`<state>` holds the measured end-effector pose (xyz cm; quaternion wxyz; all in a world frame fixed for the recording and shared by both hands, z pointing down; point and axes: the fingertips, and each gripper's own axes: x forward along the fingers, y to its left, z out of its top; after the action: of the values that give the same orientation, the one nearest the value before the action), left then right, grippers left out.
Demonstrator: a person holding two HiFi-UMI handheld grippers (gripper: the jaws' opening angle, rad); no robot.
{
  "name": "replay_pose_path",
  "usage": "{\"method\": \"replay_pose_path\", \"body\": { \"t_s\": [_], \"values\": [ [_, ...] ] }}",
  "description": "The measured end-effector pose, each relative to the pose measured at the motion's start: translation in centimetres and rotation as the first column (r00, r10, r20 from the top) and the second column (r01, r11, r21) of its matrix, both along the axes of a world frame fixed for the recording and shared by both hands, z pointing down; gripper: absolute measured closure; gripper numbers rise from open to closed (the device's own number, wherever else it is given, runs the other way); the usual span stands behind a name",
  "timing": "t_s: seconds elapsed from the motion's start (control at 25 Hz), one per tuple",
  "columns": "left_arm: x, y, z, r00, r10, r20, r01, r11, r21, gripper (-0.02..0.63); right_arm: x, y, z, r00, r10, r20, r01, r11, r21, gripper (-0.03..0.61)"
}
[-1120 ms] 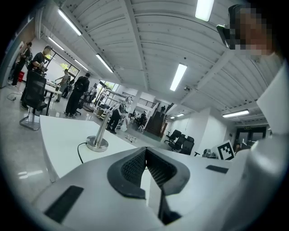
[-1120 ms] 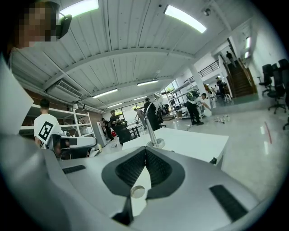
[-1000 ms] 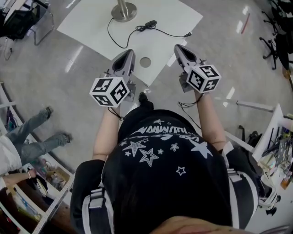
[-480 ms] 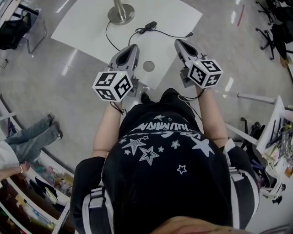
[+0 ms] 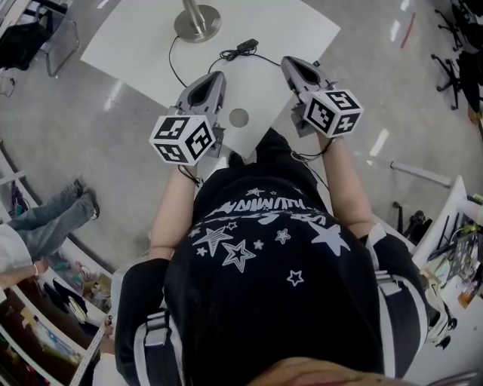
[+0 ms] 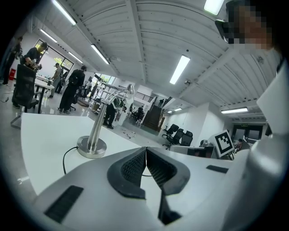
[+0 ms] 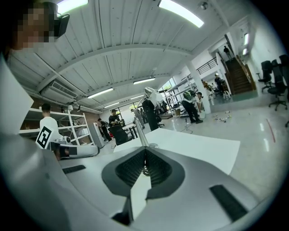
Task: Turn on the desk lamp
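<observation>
We hold our left gripper (image 5: 214,76) and right gripper (image 5: 287,61) with fingers closed and empty — the cord switch (image 5: 245,46) lies farther out, between them.

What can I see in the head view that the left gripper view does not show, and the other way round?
Only the head view: the inline switch and the round hole in the white table. Only the left gripper view: the lamp's bent top and the ceiling lights. Both: the lamp base and that table.
</observation>
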<state>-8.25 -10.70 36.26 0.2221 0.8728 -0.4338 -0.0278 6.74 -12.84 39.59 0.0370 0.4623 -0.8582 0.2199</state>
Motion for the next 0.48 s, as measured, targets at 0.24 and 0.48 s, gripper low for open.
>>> {"method": "replay_pose_path", "body": {
  "t_s": [0.24,0.48],
  "values": [
    [2.1,-3.3,1.0,1.0,0.008,0.027,-0.008,1.0,0.008,0.603,0.6,-4.5,0.3,0.998,-0.063,0.017,0.064,0.998,-0.016,0.572],
    [3.3,-6.3,3.5,0.996,0.003,0.089,0.0,1.0,-0.027,0.603,0.2,-7.3,1.8,0.993,-0.118,0.025,0.119,0.992,-0.052,0.574]
  ]
}}
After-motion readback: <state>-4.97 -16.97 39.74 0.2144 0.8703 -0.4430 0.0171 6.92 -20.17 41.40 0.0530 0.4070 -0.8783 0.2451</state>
